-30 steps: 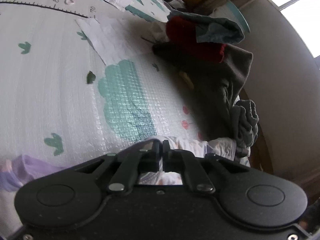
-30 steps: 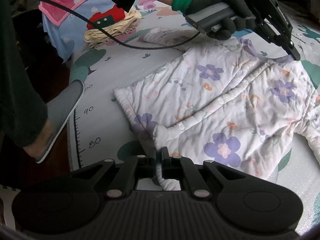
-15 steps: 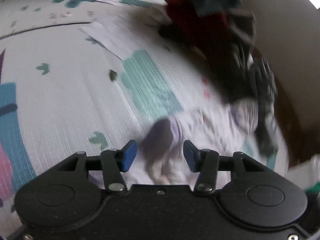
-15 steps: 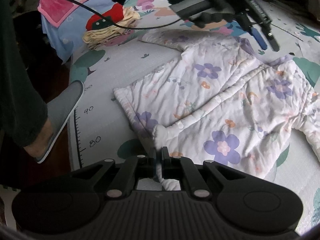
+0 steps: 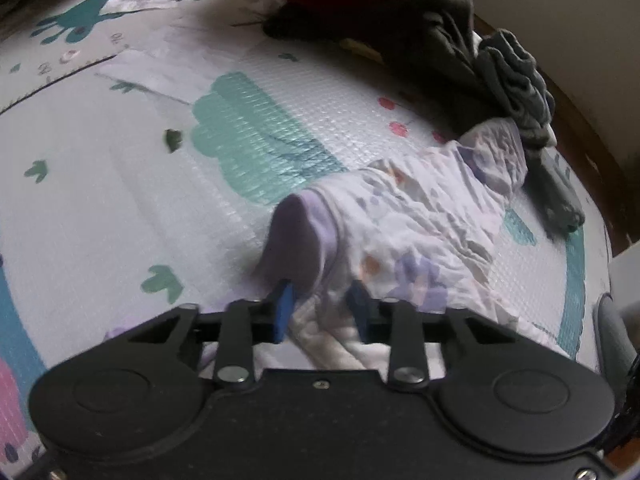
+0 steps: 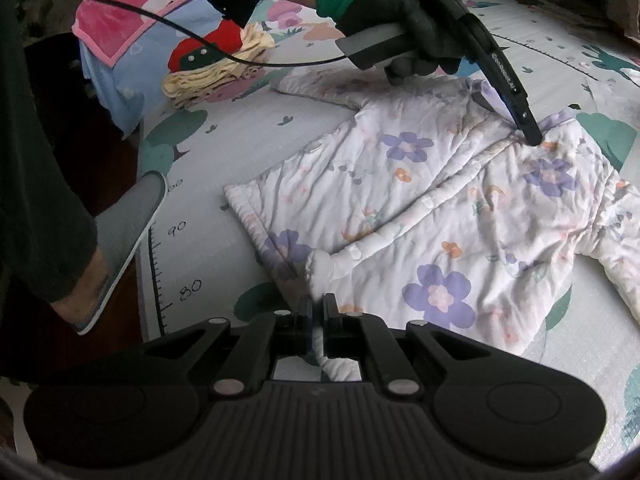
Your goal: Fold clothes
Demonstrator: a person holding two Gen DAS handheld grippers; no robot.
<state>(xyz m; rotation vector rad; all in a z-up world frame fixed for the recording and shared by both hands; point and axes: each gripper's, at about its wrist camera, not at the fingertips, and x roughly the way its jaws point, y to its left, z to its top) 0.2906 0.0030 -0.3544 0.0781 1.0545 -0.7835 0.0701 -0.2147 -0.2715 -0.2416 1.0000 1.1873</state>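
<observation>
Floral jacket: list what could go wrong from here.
The right claw pinches only a small corner of the floral jacket's hem; a pull may slip it free.

The left claw is open at the lavender collar; closing there may catch just the collar.

The far sleeve touches the dark clothes pile; folding could drag them along.

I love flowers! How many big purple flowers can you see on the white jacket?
4 on the jacket: one up top in the middle, one up top on the right, one at the left hem corner, one low in the middle. Folds may hide more.
</observation>
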